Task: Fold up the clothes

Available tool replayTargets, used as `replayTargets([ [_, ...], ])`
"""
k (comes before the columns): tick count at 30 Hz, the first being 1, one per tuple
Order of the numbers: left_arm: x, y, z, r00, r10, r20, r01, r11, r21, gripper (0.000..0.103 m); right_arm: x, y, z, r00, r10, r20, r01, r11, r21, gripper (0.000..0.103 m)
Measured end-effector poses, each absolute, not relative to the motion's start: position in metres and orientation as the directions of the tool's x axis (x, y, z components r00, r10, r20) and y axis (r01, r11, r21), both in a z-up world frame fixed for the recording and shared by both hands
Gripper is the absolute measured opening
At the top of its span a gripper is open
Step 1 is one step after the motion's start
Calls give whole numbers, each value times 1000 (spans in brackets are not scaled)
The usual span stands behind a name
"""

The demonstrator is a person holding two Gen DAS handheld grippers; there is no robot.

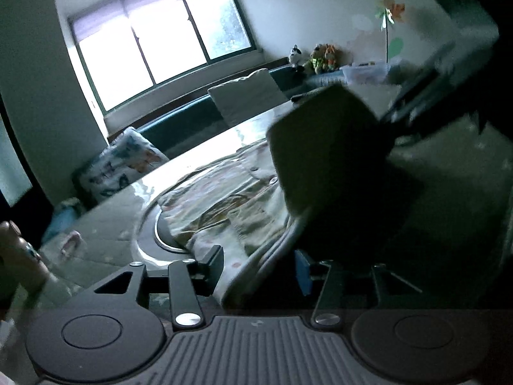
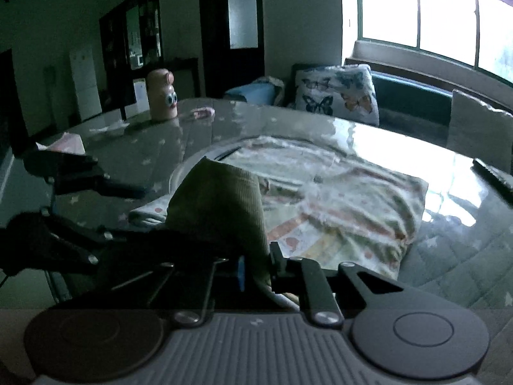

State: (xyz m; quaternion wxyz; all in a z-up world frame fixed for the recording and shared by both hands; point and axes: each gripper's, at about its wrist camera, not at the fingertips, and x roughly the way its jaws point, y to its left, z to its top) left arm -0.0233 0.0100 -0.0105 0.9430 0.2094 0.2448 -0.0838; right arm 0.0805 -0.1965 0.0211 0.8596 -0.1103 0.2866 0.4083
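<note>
Olive ribbed cloth [image 2: 221,205] is pinched in the right gripper [image 2: 256,269]. The left gripper [image 1: 256,272] stands half open, gripping nothing. A patterned garment [image 2: 336,199] lies mid-table [image 2: 465,256].

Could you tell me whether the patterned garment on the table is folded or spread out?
Folded: the patterned garment lies as a compact layered rectangle on the table.

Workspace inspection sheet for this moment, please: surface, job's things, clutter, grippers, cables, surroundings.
Surface: glossy table, star-print cover.
Job's things: patterned garment lying rumpled on it; olive ribbed cloth lifted above it.
Clutter: googly-eyed bottle, pink bits behind it.
Grippers: right gripper shut on olive ribbed cloth; left gripper jaws apart, fabric between them, contact unclear.
Cables: nothing seen.
Surroundings: window, butterfly cushion, soft toys.
</note>
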Motion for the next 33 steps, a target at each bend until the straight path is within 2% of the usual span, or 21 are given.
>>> replayTargets([
  [3, -18, 7, -21, 880, -11, -476, 243, 870, 429, 50, 81, -196, 26, 513, 642, -570, -759, 649, 47, 12],
  [4, -16, 7, -23, 884, 0, -467, 235, 864, 445, 46, 81, -196, 27, 516, 642, -567, -758, 651, 46, 12],
  [7, -8, 12, -23, 884, 13, -466, 217, 873, 436, 19, 79, -196, 27, 524, 641, -561, -756, 653, 42, 10],
  [8, -9, 13, -21, 886, 6, -464, 218, 877, 428, 13, 78, -196, 27, 526, 642, -558, -756, 654, 40, 10],
  [10, -11, 15, -17, 889, -6, -459, 220, 883, 415, 8, 76, -197, 29, 530, 645, -551, -756, 653, 38, 9],
  [16, -40, 17, 6, 889, -47, -455, 235, 901, 366, 8, 61, -206, 46, 521, 668, -531, -774, 632, 34, 8],
  [25, -117, 12, 50, 846, -174, -504, 339, 905, 256, 8, -4, -239, 92, 413, 714, -566, -837, 542, 74, 8],
  [33, -95, 12, 62, 855, -177, -487, 321, 919, 231, 8, 2, -242, 106, 416, 715, -562, -832, 549, 81, 8],
])
